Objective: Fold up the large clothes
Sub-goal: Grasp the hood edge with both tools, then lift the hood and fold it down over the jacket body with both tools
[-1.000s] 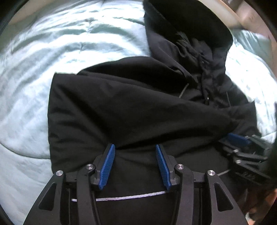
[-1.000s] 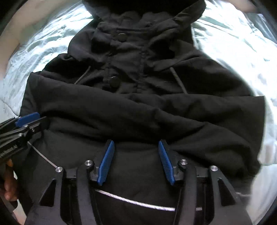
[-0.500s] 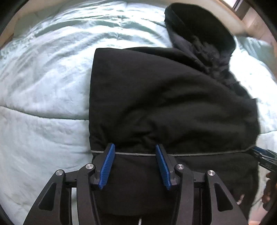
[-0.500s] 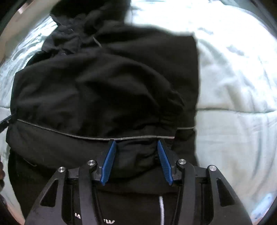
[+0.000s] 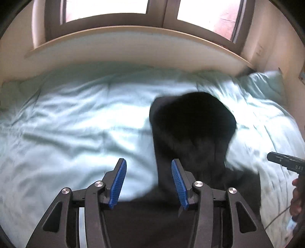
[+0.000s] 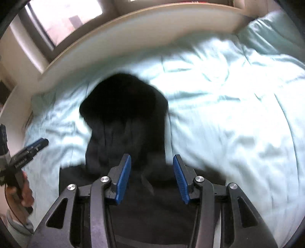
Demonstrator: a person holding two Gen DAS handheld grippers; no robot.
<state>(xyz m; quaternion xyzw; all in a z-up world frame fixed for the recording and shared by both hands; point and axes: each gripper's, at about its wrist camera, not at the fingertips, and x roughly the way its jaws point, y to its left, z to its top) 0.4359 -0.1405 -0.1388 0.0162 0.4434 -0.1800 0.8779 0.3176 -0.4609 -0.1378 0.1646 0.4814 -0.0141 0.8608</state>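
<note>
A black hooded jacket (image 5: 192,133) lies folded on the pale green duvet (image 5: 76,133), its hood pointing to the far headboard; it also shows in the right wrist view (image 6: 125,118). My left gripper (image 5: 148,183) is open and empty, above the jacket's near left edge. My right gripper (image 6: 152,177) is open and empty, above the jacket's near part. Each gripper appears at the edge of the other's view: the right gripper (image 5: 286,164) and the left gripper (image 6: 32,148). The image is motion blurred.
A pale wooden headboard (image 5: 133,47) runs along the far side under windows (image 5: 106,5). A green pillow (image 5: 265,84) lies at the far right corner. The duvet (image 6: 238,114) spreads wide to both sides of the jacket.
Both grippers have let go of the jacket's hem and lifted back and up. The views now take in the whole bed, the headboard and the windows.
</note>
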